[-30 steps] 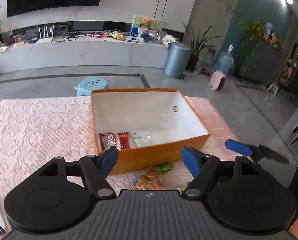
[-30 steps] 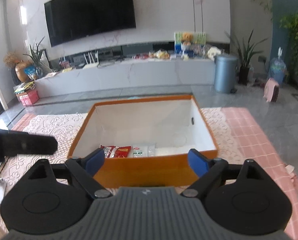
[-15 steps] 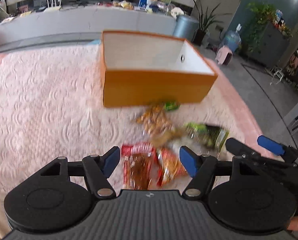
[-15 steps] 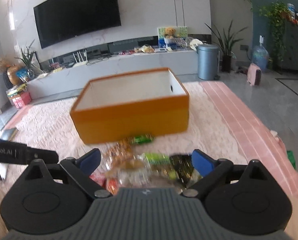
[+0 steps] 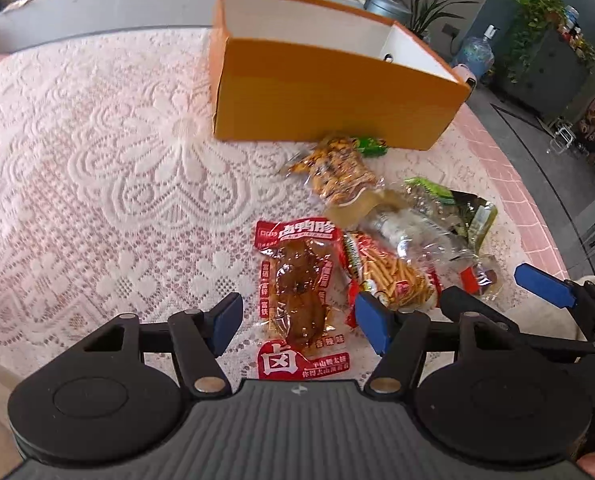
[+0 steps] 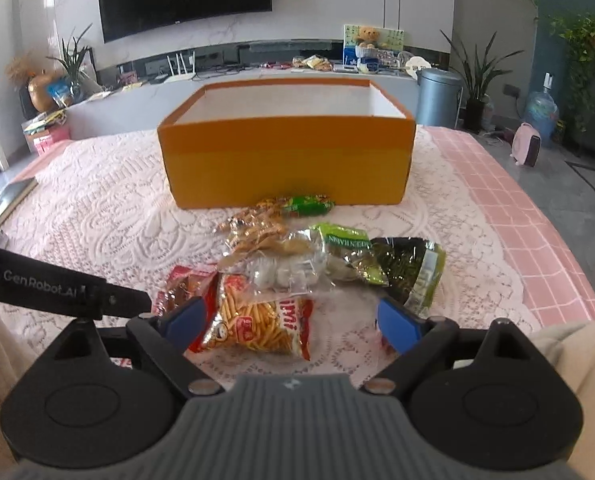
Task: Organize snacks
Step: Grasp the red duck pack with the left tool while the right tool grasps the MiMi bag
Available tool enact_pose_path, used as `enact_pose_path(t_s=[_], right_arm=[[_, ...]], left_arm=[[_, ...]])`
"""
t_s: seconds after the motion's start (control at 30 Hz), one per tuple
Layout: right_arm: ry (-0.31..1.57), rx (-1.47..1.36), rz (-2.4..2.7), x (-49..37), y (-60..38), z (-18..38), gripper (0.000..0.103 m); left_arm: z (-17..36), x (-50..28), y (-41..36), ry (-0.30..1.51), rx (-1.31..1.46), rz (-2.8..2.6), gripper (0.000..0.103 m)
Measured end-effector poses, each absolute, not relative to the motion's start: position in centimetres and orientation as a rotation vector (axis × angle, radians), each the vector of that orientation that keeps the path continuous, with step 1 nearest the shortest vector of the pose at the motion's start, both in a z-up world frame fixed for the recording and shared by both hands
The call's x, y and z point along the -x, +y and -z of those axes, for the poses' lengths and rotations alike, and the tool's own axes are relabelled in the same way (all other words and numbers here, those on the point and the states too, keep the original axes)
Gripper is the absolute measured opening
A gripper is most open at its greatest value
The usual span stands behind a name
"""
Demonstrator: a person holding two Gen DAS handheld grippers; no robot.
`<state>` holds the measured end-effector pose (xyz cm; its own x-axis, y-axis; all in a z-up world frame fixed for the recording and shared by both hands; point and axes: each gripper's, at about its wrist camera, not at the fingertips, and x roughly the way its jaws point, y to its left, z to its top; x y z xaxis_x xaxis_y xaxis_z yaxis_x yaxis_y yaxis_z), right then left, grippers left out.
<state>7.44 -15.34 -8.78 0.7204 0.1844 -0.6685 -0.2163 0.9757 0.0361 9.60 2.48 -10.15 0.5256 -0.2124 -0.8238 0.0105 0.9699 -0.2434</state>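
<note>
An orange box (image 5: 329, 96) with a white inside stands on the lace tablecloth; it also shows in the right wrist view (image 6: 285, 160). A pile of snack packets lies in front of it. My left gripper (image 5: 297, 320) is open, with its jaws either side of a red packet of braised meat (image 5: 297, 280). My right gripper (image 6: 289, 318) is open over a red packet of fries-like sticks (image 6: 257, 320), which also shows in the left wrist view (image 5: 389, 272). A dark green packet (image 6: 409, 268), a clear packet (image 6: 285, 272) and a nut packet (image 5: 337, 172) lie behind.
The lace tablecloth (image 5: 97, 160) covers the table. Its pink right edge (image 6: 537, 240) drops off to the floor. A small green packet (image 6: 309, 205) lies against the box front. The right gripper's finger (image 5: 545, 286) shows at the right of the left wrist view.
Both grippers have pulled back from the box and dropped toward the snack pile near the table's front. The box inside is now out of sight. Both stay open.
</note>
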Motion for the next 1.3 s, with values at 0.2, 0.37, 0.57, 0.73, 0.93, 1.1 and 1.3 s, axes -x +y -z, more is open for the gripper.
enact_pose_path(t_s=[0.2, 0.37, 0.57, 0.73, 0.93, 1.1, 1.3], right_arm=[[0.793, 0.007, -0.212, -9.2, -15.4, 10.3, 0.090], [0.842, -0.022, -0.216, -10.5, -15.0, 11.8, 0.096], [0.900, -0.060, -0.252, -11.8, -14.4, 13.1, 0.096], [0.933, -0.061, -0.256, -12.5, -14.0, 13.8, 0.096], [0.931, -0.031, -0.302, -12.4, -13.5, 14.1, 0.069], [0.922, -0.015, -0.304, -11.6, -13.6, 13.9, 0.064], [0.937, -0.004, -0.240, -10.8, -14.4, 13.4, 0.063]], left_arm=[[11.0, -10.4, 3.1, 1.027, 0.230, 0.098, 0.077], [11.9, -11.1, 3.7, 1.054, 0.261, 0.068, 0.077], [12.8, -11.6, 4.3, 1.069, 0.312, 0.070, 0.077], [13.3, -11.9, 4.0, 1.082, 0.311, 0.075, 0.077], [13.6, -12.1, 3.6, 1.087, 0.286, 0.070, 0.077], [13.6, -12.1, 3.6, 1.091, 0.277, 0.070, 0.078], [14.0, -12.7, 2.6, 1.095, 0.241, 0.063, 0.083]])
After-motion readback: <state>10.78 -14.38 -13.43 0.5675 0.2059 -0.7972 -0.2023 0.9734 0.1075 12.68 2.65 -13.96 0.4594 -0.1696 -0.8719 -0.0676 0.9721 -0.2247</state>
